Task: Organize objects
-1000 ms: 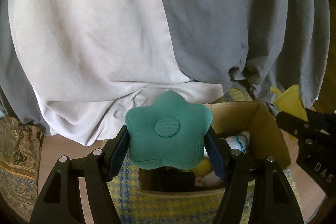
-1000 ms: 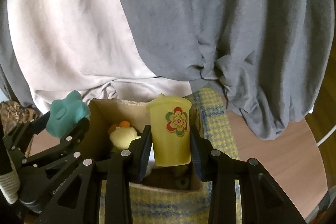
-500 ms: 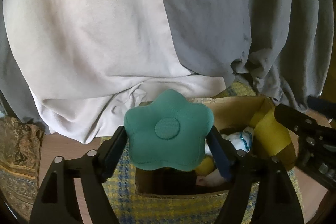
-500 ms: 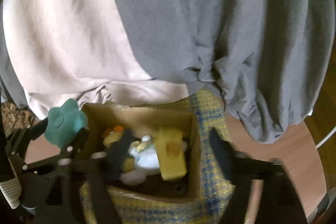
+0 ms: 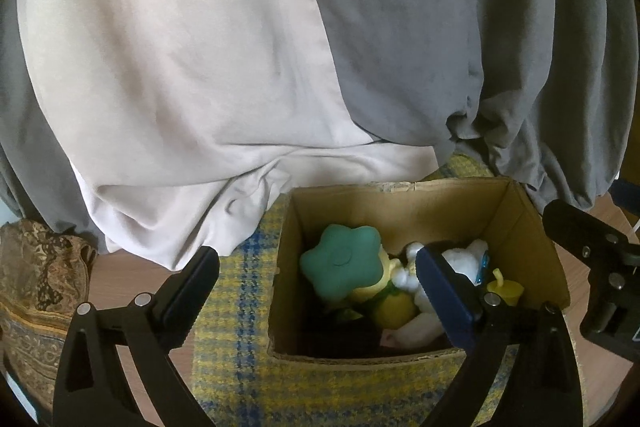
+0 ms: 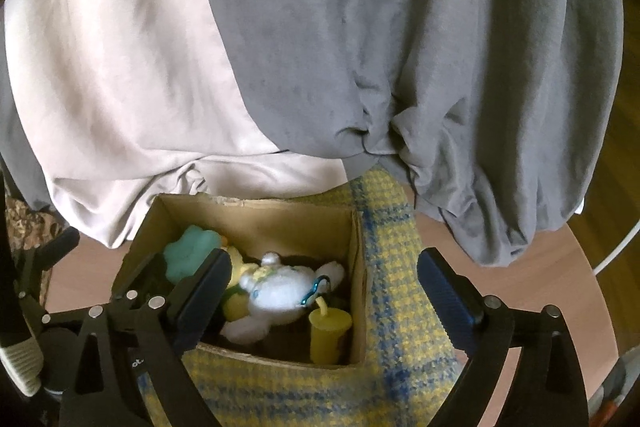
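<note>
An open cardboard box (image 5: 400,203) stands on a yellow and blue checked cloth (image 5: 236,307). In it lie the teal flower cushion (image 5: 342,265), a yellow plush toy (image 5: 390,307), a white plush toy (image 6: 280,291) and the yellow cup (image 6: 330,333), upright in the right front corner. The box also shows in the right wrist view (image 6: 280,213), with the cushion (image 6: 190,253) at its left side. My left gripper (image 5: 320,291) is open and empty above the box's front left. My right gripper (image 6: 324,291) is open and empty above the box's right front.
White (image 5: 180,67) and grey (image 5: 440,27) curtains hang right behind the box and pool on the wooden floor (image 6: 552,287). A patterned brown cloth (image 5: 36,291) lies at the left. The right gripper's black frame (image 5: 596,267) shows at the right edge of the left view.
Both grippers have opened. The teal flower cushion dropped from the left gripper into the box, and the yellow cup dropped from the right gripper into the box.
</note>
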`<state>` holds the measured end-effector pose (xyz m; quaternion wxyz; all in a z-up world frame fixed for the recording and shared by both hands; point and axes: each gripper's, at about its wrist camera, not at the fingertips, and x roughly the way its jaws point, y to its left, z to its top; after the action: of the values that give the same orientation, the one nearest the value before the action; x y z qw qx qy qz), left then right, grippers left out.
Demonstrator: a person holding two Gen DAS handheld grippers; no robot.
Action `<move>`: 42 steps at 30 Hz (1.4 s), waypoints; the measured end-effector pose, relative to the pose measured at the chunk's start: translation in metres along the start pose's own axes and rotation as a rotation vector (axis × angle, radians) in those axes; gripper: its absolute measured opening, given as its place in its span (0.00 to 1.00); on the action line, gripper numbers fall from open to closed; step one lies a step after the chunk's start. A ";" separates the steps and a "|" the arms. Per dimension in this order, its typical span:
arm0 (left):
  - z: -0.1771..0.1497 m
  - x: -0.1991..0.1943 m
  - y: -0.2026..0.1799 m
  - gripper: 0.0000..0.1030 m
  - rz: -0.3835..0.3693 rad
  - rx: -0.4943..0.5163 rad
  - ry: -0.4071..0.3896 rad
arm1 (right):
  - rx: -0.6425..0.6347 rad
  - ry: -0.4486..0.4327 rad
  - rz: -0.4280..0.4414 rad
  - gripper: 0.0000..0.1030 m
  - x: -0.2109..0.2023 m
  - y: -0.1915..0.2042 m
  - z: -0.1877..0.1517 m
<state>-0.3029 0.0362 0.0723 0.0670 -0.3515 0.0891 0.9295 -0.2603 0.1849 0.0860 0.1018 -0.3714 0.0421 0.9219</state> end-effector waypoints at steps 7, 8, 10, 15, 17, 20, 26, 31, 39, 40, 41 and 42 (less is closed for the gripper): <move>-0.007 -0.010 0.005 0.99 0.006 -0.017 -0.005 | 0.011 0.001 0.010 0.92 -0.008 0.000 -0.008; -0.008 -0.011 0.006 0.99 0.007 -0.020 -0.005 | 0.009 0.002 0.011 0.92 -0.009 0.001 -0.009; -0.011 -0.015 0.007 0.99 0.014 -0.025 -0.007 | 0.009 0.004 0.012 0.92 -0.011 0.001 -0.012; -0.021 -0.023 0.009 0.99 0.021 -0.034 -0.010 | 0.019 0.004 0.015 0.92 -0.021 -0.001 -0.022; -0.026 -0.028 0.009 0.99 0.020 -0.040 -0.008 | 0.025 -0.005 0.011 0.92 -0.027 -0.002 -0.026; -0.034 -0.034 0.008 0.99 0.024 -0.042 -0.008 | 0.021 -0.020 0.003 0.92 -0.036 -0.003 -0.033; -0.050 -0.049 0.007 0.99 0.027 -0.051 -0.010 | 0.010 -0.046 -0.009 0.92 -0.055 -0.003 -0.048; -0.064 -0.062 0.005 0.99 0.023 -0.060 -0.012 | 0.026 -0.060 -0.002 0.92 -0.069 -0.007 -0.065; -0.095 -0.082 0.000 0.99 0.027 -0.070 -0.015 | 0.031 -0.066 0.004 0.93 -0.090 -0.012 -0.099; -0.099 -0.084 -0.001 0.99 0.027 -0.070 -0.014 | 0.031 -0.068 0.003 0.93 -0.093 -0.013 -0.103; -0.104 -0.086 -0.002 0.99 0.026 -0.071 -0.012 | 0.031 -0.070 0.002 0.93 -0.096 -0.014 -0.107; -0.109 -0.088 -0.004 0.99 0.023 -0.073 -0.008 | 0.030 -0.072 0.001 0.93 -0.099 -0.015 -0.112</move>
<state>-0.1668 0.0117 0.0503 0.0436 -0.3488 0.0591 0.9343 -0.1123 0.1666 0.0739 0.1086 -0.3363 0.0525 0.9340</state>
